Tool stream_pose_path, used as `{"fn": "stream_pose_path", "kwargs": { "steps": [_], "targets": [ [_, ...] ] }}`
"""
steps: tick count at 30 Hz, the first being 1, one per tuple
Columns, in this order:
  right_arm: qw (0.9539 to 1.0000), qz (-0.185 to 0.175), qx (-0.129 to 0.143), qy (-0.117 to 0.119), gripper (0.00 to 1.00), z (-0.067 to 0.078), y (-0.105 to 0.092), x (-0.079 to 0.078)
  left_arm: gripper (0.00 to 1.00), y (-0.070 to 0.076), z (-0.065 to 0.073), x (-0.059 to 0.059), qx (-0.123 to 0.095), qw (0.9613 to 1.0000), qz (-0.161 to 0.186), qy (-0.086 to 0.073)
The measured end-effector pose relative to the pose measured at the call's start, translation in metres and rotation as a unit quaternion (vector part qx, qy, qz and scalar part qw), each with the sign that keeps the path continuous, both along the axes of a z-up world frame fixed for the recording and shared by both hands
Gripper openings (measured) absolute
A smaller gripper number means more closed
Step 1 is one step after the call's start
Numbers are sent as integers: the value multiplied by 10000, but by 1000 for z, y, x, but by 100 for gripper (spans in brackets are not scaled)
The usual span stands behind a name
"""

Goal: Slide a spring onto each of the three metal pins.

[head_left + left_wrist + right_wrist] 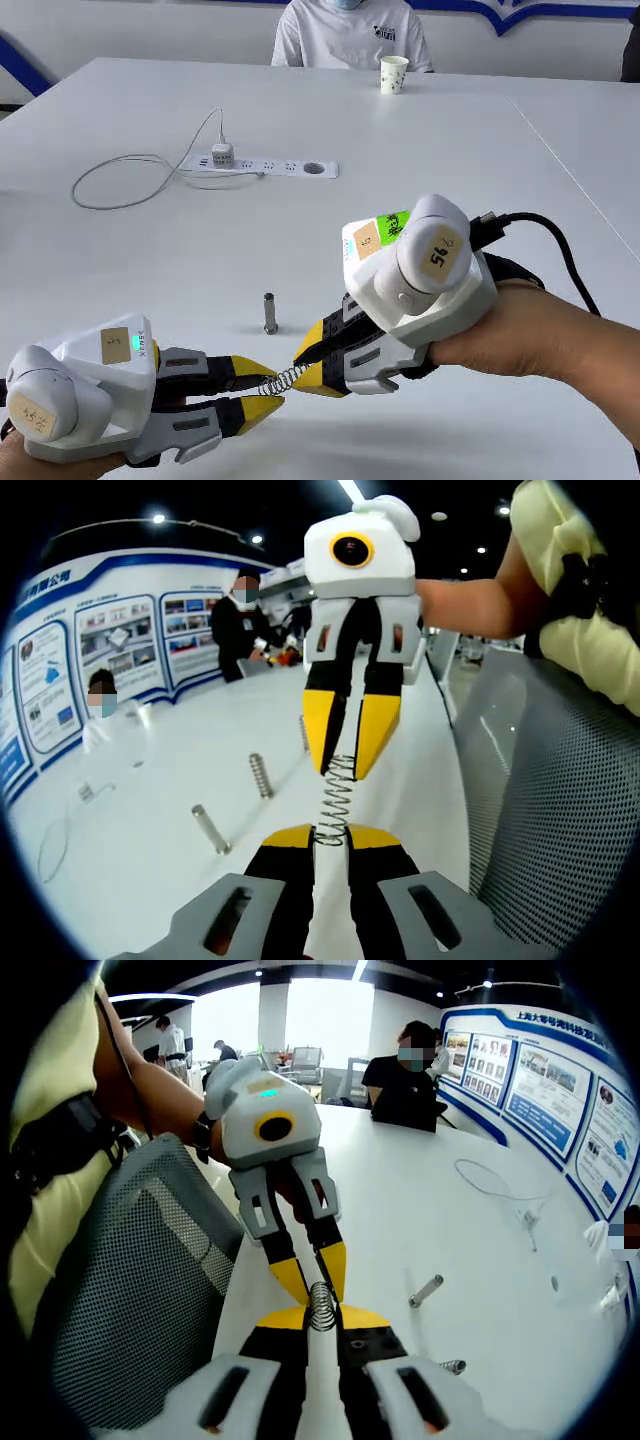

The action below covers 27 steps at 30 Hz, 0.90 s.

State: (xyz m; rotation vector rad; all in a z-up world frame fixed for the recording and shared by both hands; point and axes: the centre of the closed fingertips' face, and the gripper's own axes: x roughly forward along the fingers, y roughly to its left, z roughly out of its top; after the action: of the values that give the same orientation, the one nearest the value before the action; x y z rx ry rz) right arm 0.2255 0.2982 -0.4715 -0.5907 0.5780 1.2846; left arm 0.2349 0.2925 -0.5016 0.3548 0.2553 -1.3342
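A small coil spring [283, 380] spans the gap between the two grippers, just above the white table [420, 170]. My left gripper [268, 388] at the bottom left is shut on one end, which sits between its yellow tips [332, 838]. My right gripper [305, 365] faces it and pinches the other end [322, 1306]. A bare upright metal pin [270, 312] stands just beyond the spring. In the left gripper view the bare pin [210, 828] stands near a second pin wearing a spring [261, 776]. The right gripper view shows the bare pin [426, 1290] and a spring-wrapped pin [452, 1366].
A white power strip [260, 166] with a plugged charger and a looping cable [120, 182] lies mid-table. A paper cup [394, 74] stands at the far edge in front of a seated person [350, 30]. A grey mesh chair [560, 810] is beside the table's near edge.
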Motion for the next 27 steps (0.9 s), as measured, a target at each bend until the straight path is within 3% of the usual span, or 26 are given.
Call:
{"fn": "stream_pose_path", "kwargs": {
  "steps": [18,27],
  "targets": [
    [9993,82,324,-194,11,18,22,3,11,-3,6,-1,-114,9999,44,-7],
    [9991,42,371,-179,12,16,24,5,10,-3,4,0,-305,9992,129,226]
  ]
}}
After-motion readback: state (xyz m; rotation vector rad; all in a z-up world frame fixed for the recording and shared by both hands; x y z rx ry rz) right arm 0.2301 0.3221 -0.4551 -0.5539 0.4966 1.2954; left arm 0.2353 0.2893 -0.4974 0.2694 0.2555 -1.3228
